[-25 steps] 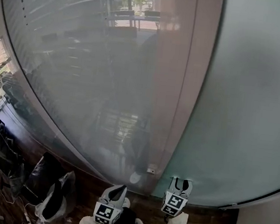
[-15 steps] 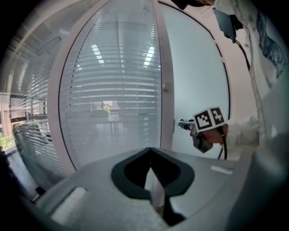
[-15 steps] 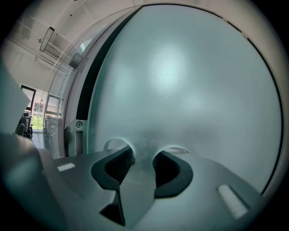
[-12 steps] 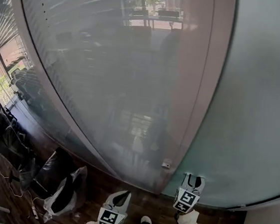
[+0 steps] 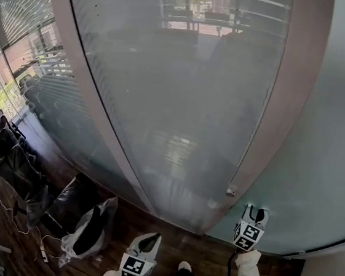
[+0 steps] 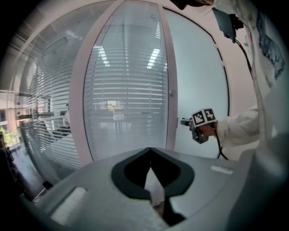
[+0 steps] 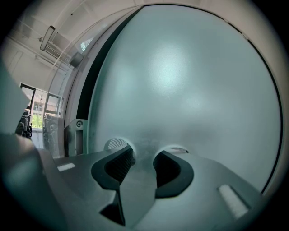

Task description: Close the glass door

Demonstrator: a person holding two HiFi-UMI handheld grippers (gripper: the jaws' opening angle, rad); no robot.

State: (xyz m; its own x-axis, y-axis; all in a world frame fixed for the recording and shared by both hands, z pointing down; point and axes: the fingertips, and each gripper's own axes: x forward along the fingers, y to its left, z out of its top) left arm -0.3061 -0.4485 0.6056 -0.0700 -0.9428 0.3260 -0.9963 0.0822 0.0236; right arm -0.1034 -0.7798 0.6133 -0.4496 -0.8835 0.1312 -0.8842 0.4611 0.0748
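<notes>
Right gripper [image 5: 255, 214] is pressing forward with its jaws apart and nothing between them. Both tips are meeting the frosted pane of the glass door [image 5: 325, 152] low down, just beside the pale pink frame [image 5: 273, 127]. Its own view is showing the dark pads [image 7: 115, 167] sitting against the milky glass, so it is pushing with the tips, not gripping anything. Left gripper [image 5: 148, 241] is being held low near the person's body, well apart from the glass. Its jaws are lying together at the tips with nothing in them, and it is taking no part in the push.

Further out, the frosted pane is filling the right side of the head view. The framed panel with slatted blinds [image 5: 167, 72] is standing to its left. A small metal fitting [image 5: 231, 190] is sitting on the frame near the right gripper. In the right gripper view a dark band [image 7: 88, 85] is running up the pane's left edge, beside a bracket with a screw [image 7: 77, 124]. I cannot tell whether that band is an open gap or only a seal.

Judging from this, the closing is looking far along. The pane is appearing almost in line with the frame while the push is on. The final seating against the frame and the release of the gripper are probably what is remaining.
</notes>
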